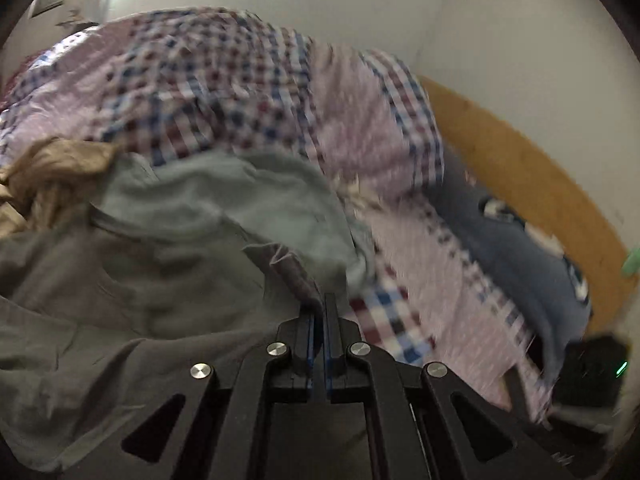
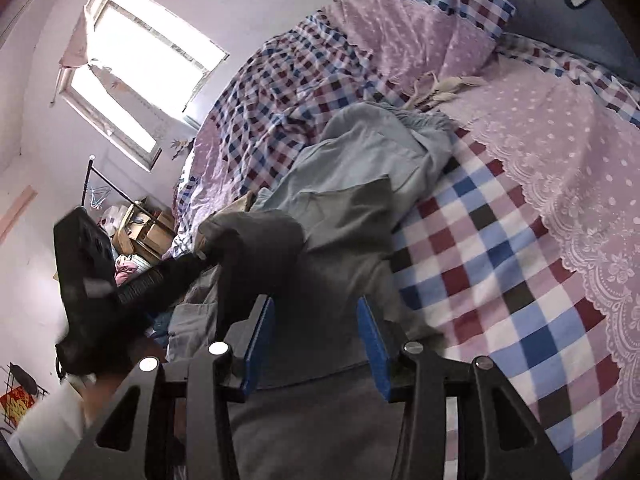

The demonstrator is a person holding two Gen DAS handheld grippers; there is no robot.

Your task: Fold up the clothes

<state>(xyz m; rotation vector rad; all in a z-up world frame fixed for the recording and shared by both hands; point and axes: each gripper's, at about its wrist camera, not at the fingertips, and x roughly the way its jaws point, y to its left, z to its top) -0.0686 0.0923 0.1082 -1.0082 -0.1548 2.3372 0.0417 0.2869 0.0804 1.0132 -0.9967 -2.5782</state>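
Clothes: gray shirt (image 1: 100, 300) piled on the bed (image 2: 500, 264), beside light blue cloth (image 1: 240, 208).
Left tool (image 1: 320, 308): pinched tight on gray shirt.
Right tool (image 2: 316, 320): fingers wide apart over the shirt.

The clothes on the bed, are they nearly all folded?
Not yet. Nothing looks folded. The left tongs pinch a corner of the dark grey garment; the right tongs are open over it. The light blue garment and the tan one lie crumpled.
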